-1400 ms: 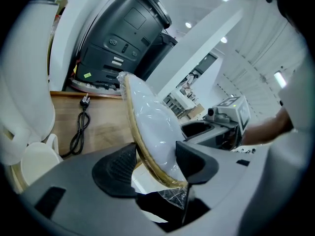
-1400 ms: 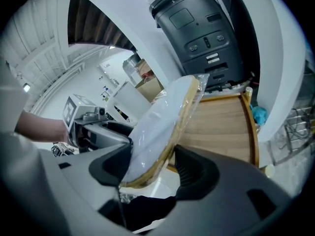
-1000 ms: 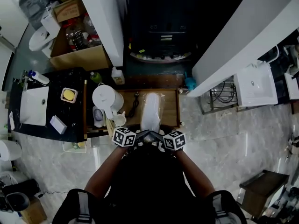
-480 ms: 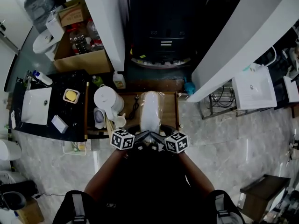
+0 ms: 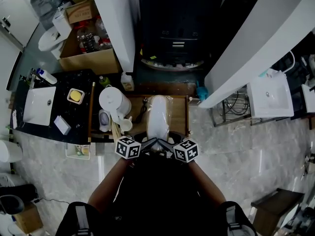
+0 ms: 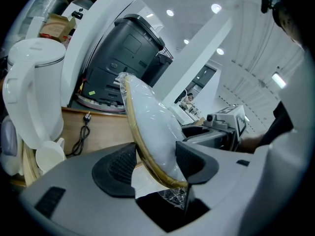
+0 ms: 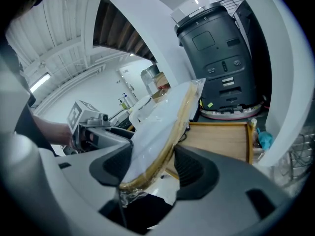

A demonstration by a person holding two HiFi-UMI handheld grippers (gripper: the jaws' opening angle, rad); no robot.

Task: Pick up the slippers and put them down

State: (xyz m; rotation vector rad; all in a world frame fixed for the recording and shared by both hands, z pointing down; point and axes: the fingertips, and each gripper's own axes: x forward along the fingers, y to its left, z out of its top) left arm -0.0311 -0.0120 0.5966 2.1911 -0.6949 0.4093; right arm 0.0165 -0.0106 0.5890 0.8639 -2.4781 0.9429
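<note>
- Floor tiles (image 5: 246, 151), pale and veined, spread under everything in the head view.
- Beyond the tray stood a tall black machine (image 5: 174, 28), set between white walls (image 5: 115, 23).
- The wooden tray (image 5: 179, 117) lay just ahead of me, its far edge near the machine's round base.
- A white kettle (image 5: 114, 102) stood upright on the tray's left part, just beside the slippers.
- The slippers (image 5: 158, 116), a white pair with a tan sole edge inside a clear bag, were held tilted over the middle of the tray. Their near end sat in my jaws and their far end pointed toward the machine.
- My left gripper (image 6: 156, 165) had its jaws clamped on the near end of the slippers, a pad on either side of the pack.
- My right gripper (image 7: 155, 166) gripped that same end alongside the left one, its jaws standing wide around the pack.
- A black cord (image 6: 82, 132) with its plug lay on the tray between the kettle and the slippers.
</note>
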